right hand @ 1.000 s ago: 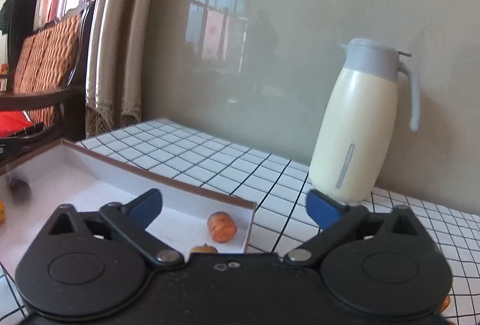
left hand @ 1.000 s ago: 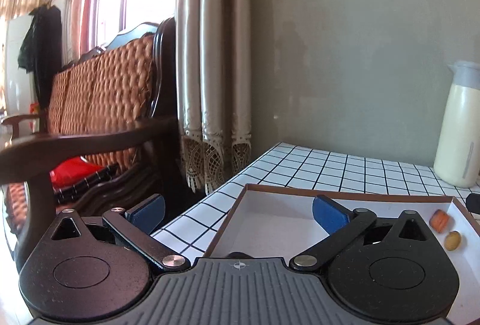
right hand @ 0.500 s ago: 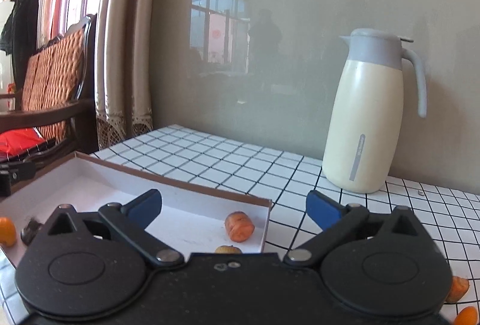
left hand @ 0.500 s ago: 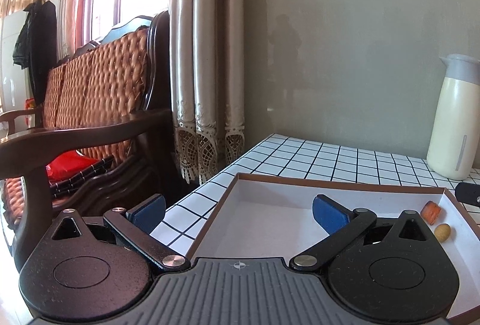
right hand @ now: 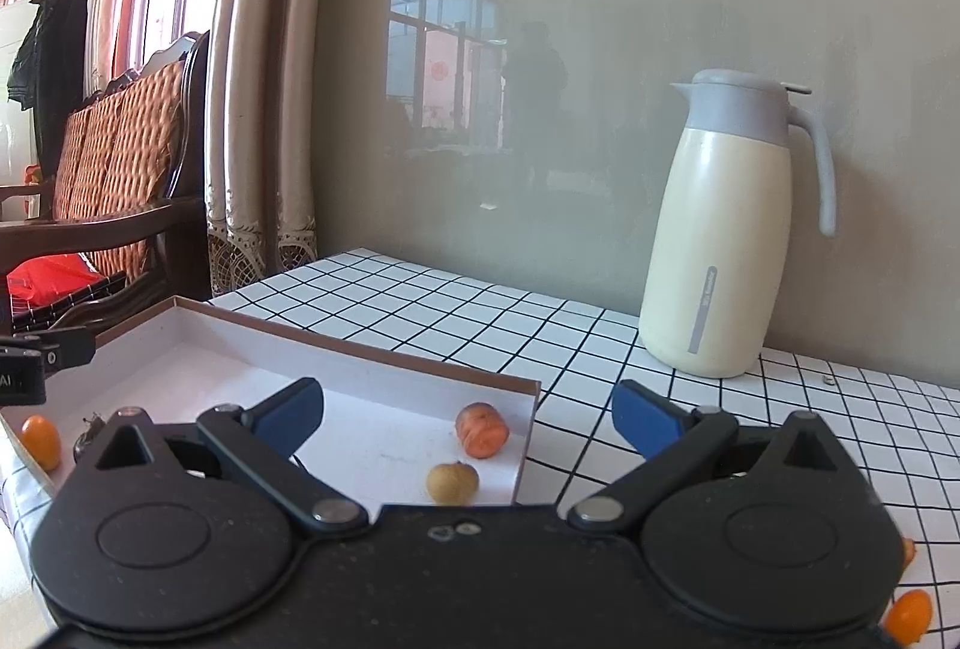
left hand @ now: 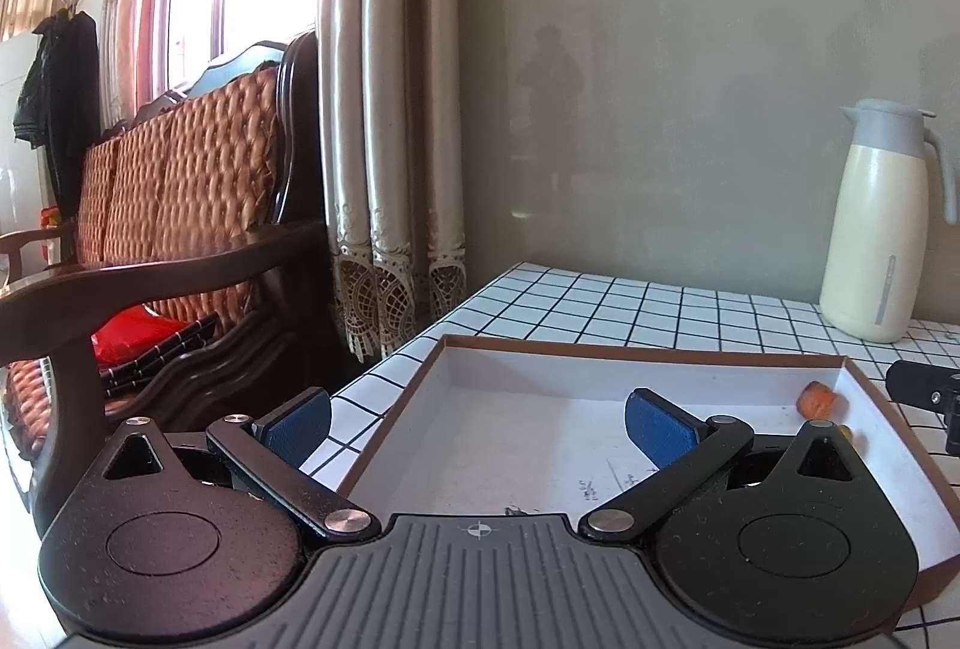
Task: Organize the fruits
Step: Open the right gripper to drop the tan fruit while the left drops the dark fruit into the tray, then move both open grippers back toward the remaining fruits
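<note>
A shallow brown-rimmed box [right hand: 366,346] with a white floor is lying on the white tiled tabletop [right hand: 480,313], its left side running close to the table's left edge, beyond which a wooden sofa [left hand: 180,205] and lace-hemmed curtains [left hand: 390,109] are standing. Most of the box floor is lying bare, giving open room in its middle and left part. A cream thermos jug [right hand: 726,229] is standing upright against the grey wall, well apart from the box, with bare tiles between them.

The left gripper [left hand: 477,424] is hanging over the box's near left corner, its blue-padded fingers [left hand: 657,424] spread wide and holding nothing, touching nothing. The right gripper [right hand: 468,412] is hovering over the box's far right corner, its fingers [right hand: 291,412] likewise spread wide and empty; one finger is over the box floor, the other over the tiles outside the rim.

Inside the box, an orange carrot-like chunk [right hand: 482,430] and a pale tan round fruit [right hand: 453,482] are lying near the right wall, close together. At the opposite end a small orange kumquat [right hand: 41,442] and a dark fruit [right hand: 90,436] are sitting beside each other. Two more orange fruits [right hand: 909,613] are lying on the tiles outside, low at the right.
</note>
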